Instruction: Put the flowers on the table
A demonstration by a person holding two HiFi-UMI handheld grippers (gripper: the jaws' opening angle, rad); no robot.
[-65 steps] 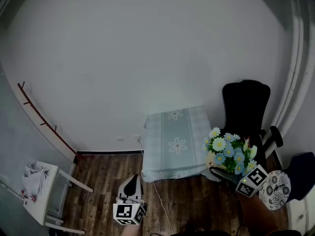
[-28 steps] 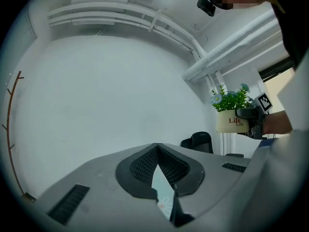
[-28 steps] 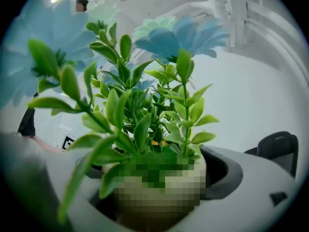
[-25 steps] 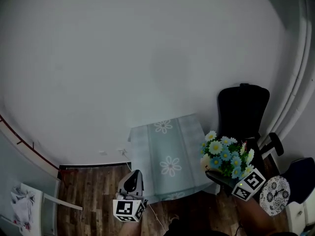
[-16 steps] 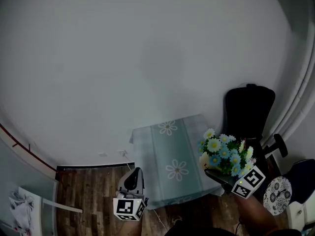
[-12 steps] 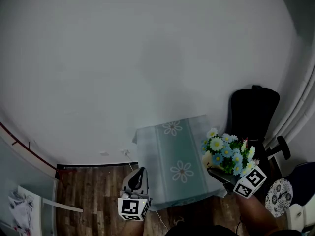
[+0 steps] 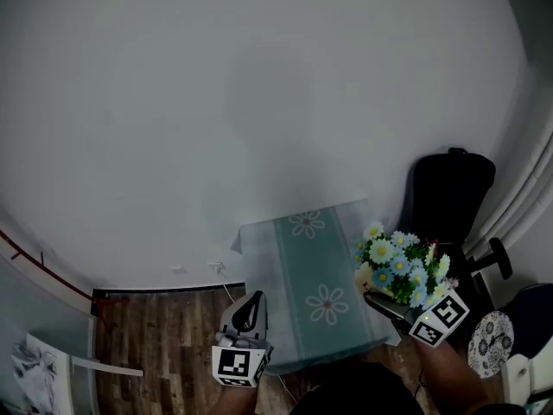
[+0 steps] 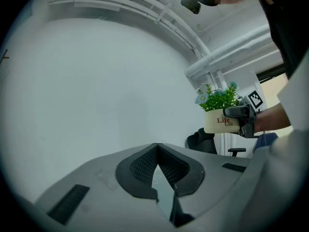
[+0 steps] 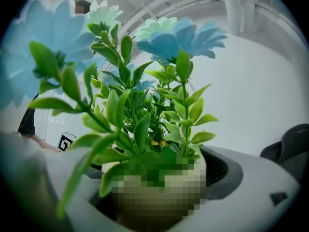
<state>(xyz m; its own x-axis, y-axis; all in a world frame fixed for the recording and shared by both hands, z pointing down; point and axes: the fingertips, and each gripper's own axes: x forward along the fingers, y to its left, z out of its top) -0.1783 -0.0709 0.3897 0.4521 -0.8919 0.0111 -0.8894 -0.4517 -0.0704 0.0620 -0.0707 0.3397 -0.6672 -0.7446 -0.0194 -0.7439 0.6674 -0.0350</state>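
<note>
A cream pot of blue and white daisies hangs in the air beside the right edge of the small table, which wears a pale green cloth with daisy prints. My right gripper is shut on the pot; in the right gripper view the pot fills the space between the jaws and green leaves block most of the scene. My left gripper hovers low at the table's front left corner, shut and empty. The left gripper view shows its jaws closed together, with the held pot off to the right.
A black office chair stands right of the table, against the white wall. A round patterned stool is at the lower right. Dark wooden floor lies left of the table, with a white stand at the far lower left.
The view has closed in on the table, which now sits nearer and more central. The white stand has slid toward the left edge. Both grippers keep their pose; the pot stays held.
</note>
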